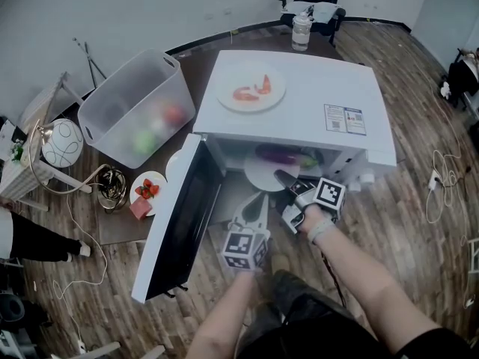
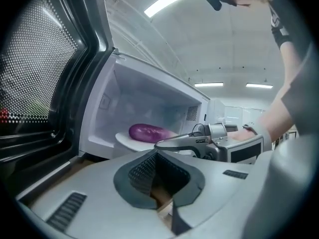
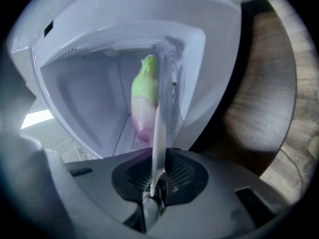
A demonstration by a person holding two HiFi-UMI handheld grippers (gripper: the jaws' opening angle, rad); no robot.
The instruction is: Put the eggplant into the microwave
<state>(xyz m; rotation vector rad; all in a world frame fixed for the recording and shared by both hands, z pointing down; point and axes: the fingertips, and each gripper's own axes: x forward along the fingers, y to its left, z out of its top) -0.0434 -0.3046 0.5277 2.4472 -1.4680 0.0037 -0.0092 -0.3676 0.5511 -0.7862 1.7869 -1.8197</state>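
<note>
White microwave (image 1: 299, 118) on the brown tabletop, its door (image 1: 179, 223) swung wide to the left. The eggplant (image 1: 278, 154) is already inside, lying purple and glossy on a white plate (image 1: 262, 172) that sits low in the cavity, near the front opening. Seen from the right gripper's own camera, the eggplant's green cap points toward the back wall.

The right gripper (image 1: 283, 178) reaches level into the opening, and its jaws are nipped together on the near rim of that plate – the thin white edge runs straight between the pads. The left gripper (image 1: 260, 199) hangs just outside, in front of the open door and beside the right one. Its jaws are pressed fully together with nothing in them.

On top of the microwave rests a second plate (image 1: 251, 88) with a couple of shrimp on it. To the left stands a clear plastic bin (image 1: 135, 107) with something green and something red inside – too blurred to name. A small dish of strawberries (image 1: 148, 188) sits near the door's hinge side, and a water bottle (image 1: 301, 32) stands beyond the microwave's far edge.
</note>
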